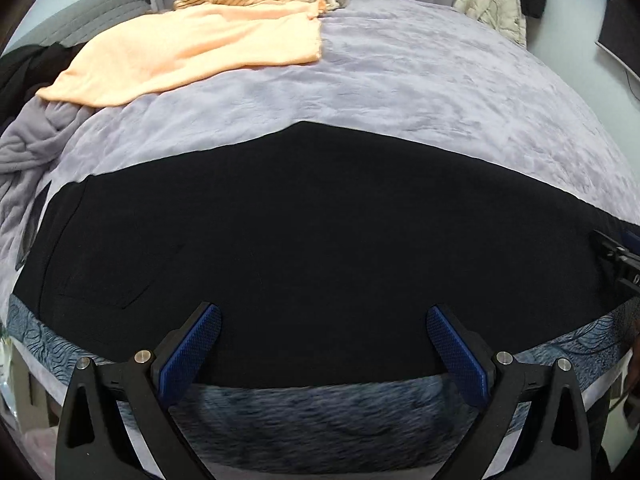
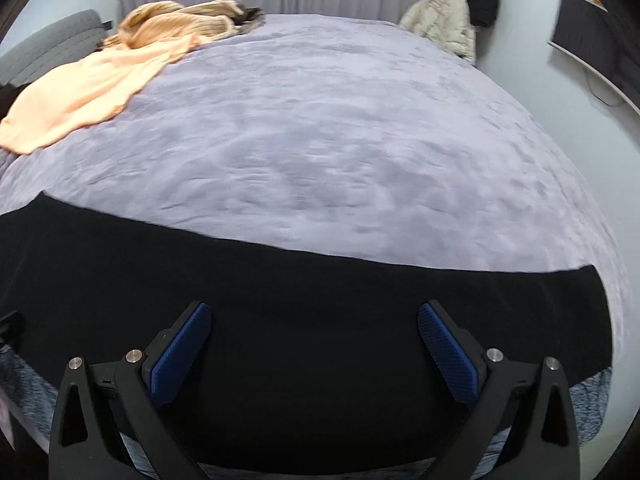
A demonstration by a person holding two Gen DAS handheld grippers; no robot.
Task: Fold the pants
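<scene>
Cut off at the right edge: black hand-held gripper (image 1: 618, 258), jaw state unreadable. Blurred by motion: grey plush bedspread (image 2: 320, 152) and patterned blue-grey bed edge (image 1: 320, 412). Cropped at left: black flat-lying pants (image 2: 120, 280).

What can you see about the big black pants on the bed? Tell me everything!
The black pants lie spread flat across the near edge of the bed, on the lilac fuzzy blanket. They look like soft, matte, plain dark cloth, mostly smooth, with a faint seam near one end. The far edge rises to a low point in the middle. The left gripper and right gripper are both open above them, gripping nothing.
</scene>
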